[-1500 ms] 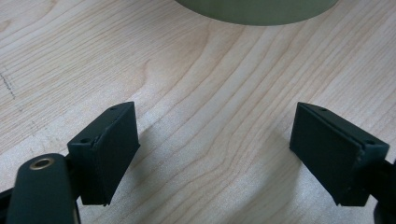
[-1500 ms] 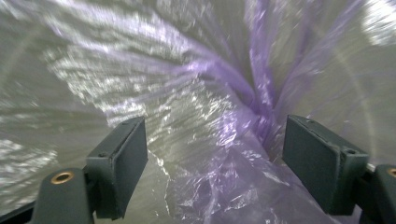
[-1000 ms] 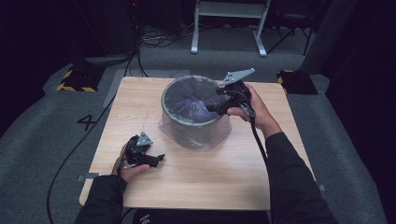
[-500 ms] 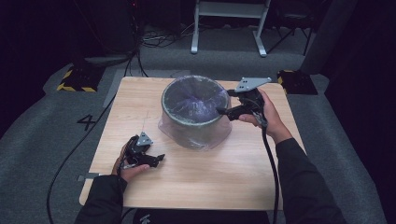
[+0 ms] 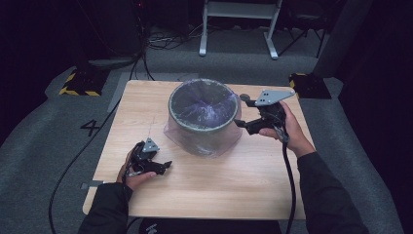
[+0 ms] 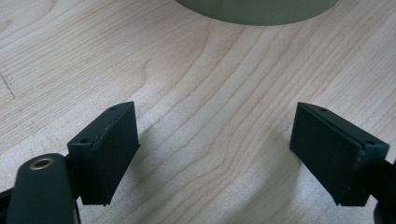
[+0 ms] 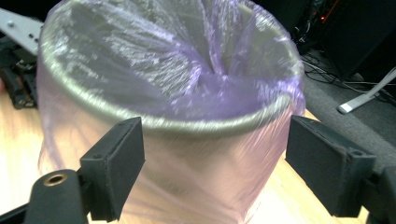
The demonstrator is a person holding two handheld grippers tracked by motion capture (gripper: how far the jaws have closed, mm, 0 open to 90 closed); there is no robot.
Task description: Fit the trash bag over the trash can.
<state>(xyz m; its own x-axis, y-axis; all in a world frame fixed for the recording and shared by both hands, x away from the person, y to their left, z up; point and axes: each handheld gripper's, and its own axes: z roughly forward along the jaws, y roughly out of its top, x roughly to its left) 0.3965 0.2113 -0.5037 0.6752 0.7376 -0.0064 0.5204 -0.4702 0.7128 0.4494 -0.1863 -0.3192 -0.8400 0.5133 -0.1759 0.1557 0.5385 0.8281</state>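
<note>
Surface (image 5: pixel 243 185): light wood, bare apart from the bin and the two grippers.

Bin (image 5: pixel 203 117): round, grey-green, upright at the middle of the surface, toward the far edge. A thin purple bag (image 7: pixel 196 79) lines it; the plastic folds over the rim and hangs loose down the outer wall, bunching near the base on the near side. The inside of the bag is crumpled toward the centre.

Right gripper (image 5: pixel 243 124): held in the right hand (image 5: pixel 287 126) just beside the bin's right wall, off the surface, pointing at the bin. Jaws spread wide. In the right gripper view they frame the bag-covered rim, one on each side of the near wall; contact with the plastic cannot be told. Grey plate on top, cable trailing back along the forearm.

Left gripper (image 5: pixel 163 167): held in the left hand (image 5: pixel 134 168) low over the surface, near-left of the bin, apart from it. Jaws spread wide with bare wood between them; the bin's base edge (image 6: pixel 257 11) sits ahead of them.
</note>
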